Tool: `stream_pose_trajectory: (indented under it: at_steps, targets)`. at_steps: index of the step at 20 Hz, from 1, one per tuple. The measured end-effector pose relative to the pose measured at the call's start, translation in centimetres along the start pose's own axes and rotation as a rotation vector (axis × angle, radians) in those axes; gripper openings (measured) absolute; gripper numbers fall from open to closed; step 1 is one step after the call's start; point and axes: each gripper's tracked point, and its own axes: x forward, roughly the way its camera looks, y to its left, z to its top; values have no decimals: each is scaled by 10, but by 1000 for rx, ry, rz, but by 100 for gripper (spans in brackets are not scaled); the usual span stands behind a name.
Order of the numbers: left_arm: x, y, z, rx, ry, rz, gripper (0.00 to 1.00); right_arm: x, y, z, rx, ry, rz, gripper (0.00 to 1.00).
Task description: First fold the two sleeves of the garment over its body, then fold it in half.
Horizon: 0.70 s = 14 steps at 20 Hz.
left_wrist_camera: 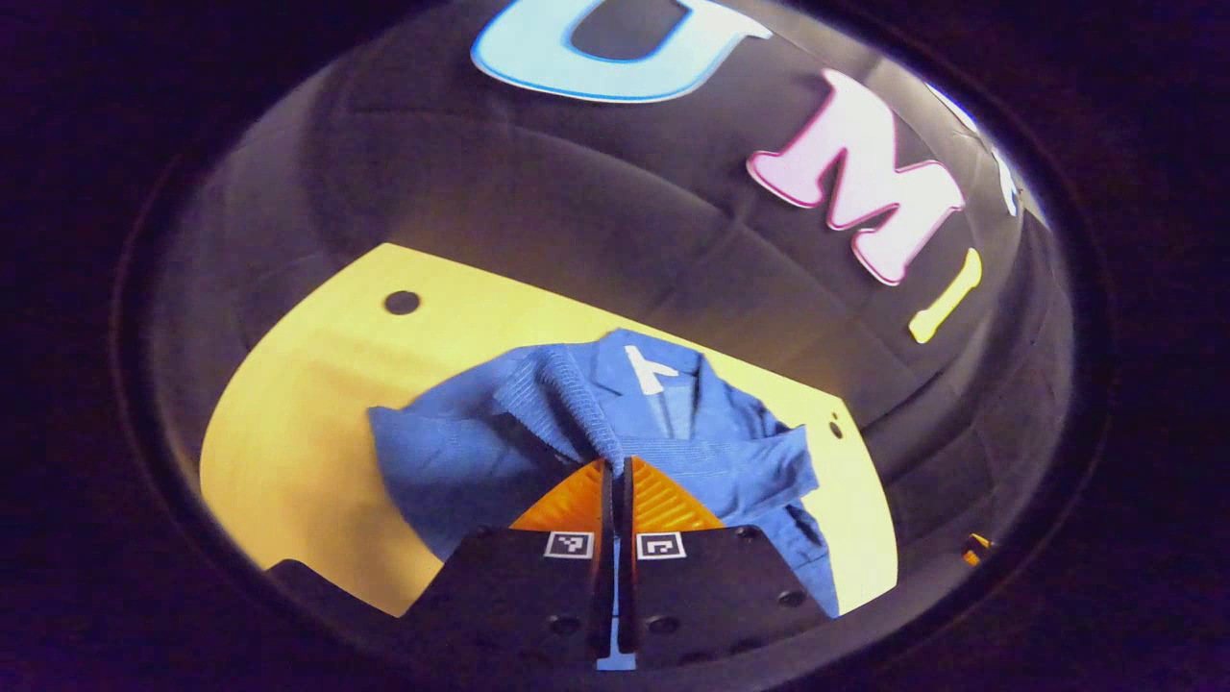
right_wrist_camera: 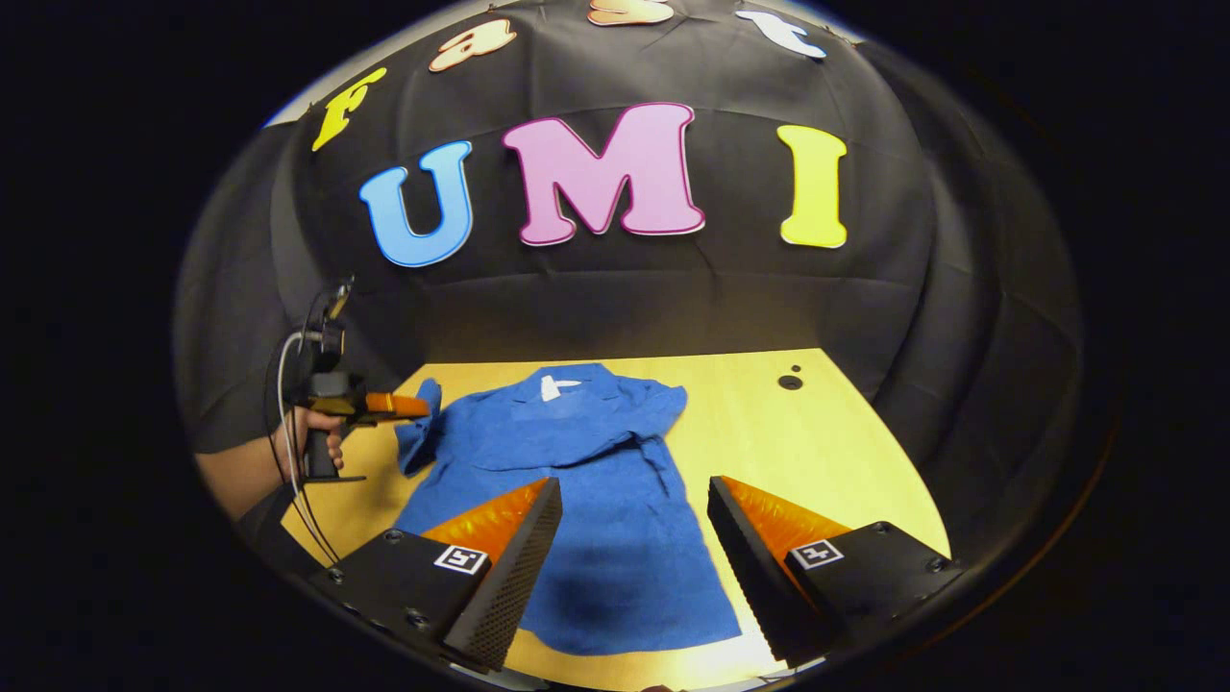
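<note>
Looking along the left gripper (left_wrist_camera: 616, 471) in its own view, we see its two fingers drawn together with hardly a gap, and a bunched ridge of the blue shirt (left_wrist_camera: 615, 432) rising from the cloth straight into their tips. We take this ridge to be the sleeve (left_wrist_camera: 562, 394), pinched and lifted off the rest of the garment. Beyond the tips lie the collar and a white tag (left_wrist_camera: 646, 370); the body of the shirt spreads to both sides of the fingers and runs down under them.

In the right gripper view we see the same gripper farther off (right_wrist_camera: 408, 407), held by a hand (right_wrist_camera: 312, 437) at the left edge of the yellow table (right_wrist_camera: 817, 442). Its tips meet the raised end of the sleeve (right_wrist_camera: 420, 432), which stands up from the table just beside the shirt's shoulder.

The right gripper (right_wrist_camera: 634, 500) stands wide open, its fingers well apart and holding nothing. It hovers above the near half of the shirt (right_wrist_camera: 615, 500), and between the fingers we see the flat blue body running down to the hem. The other sleeve (right_wrist_camera: 663, 399) already lies folded over the chest, near the collar. The shirt lies lengthwise on the table, collar toward the black cloth wall (right_wrist_camera: 673, 308), hem toward us. A small dark hole (right_wrist_camera: 790, 383) sits in the tabletop, well apart from the shirt on its right.
</note>
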Motion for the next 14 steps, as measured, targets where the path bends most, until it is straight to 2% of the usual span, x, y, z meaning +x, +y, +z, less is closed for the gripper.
stream_pose_trajectory:
  at_steps: [3,5,7,8,9,10,11,12,14]
  targets:
    - [35,-75,-3,98,41,-109,0,5,-26,-6,-14,17,-44,98]
    - [55,-127,-9,134,63,-187,0,5,-40,-8,4,18,-70,98]
    - [69,-157,-12,146,61,-247,0,4,-58,-12,16,25,-98,97]
    - [78,-168,-11,143,59,-275,6,7,-67,-15,17,31,-112,98]
    - [81,-174,-9,140,46,-281,19,9,-75,-20,19,42,-123,97]
    - [87,-176,-5,138,26,-269,48,10,-80,-26,22,55,-130,98]
    - [89,-173,-7,135,9,-255,55,12,-83,-34,26,75,-130,98]
    - [85,-171,-6,140,6,-247,89,14,-88,-44,28,97,-131,98]
    - [75,-151,-17,152,14,-194,85,21,-91,-62,36,138,-125,98]
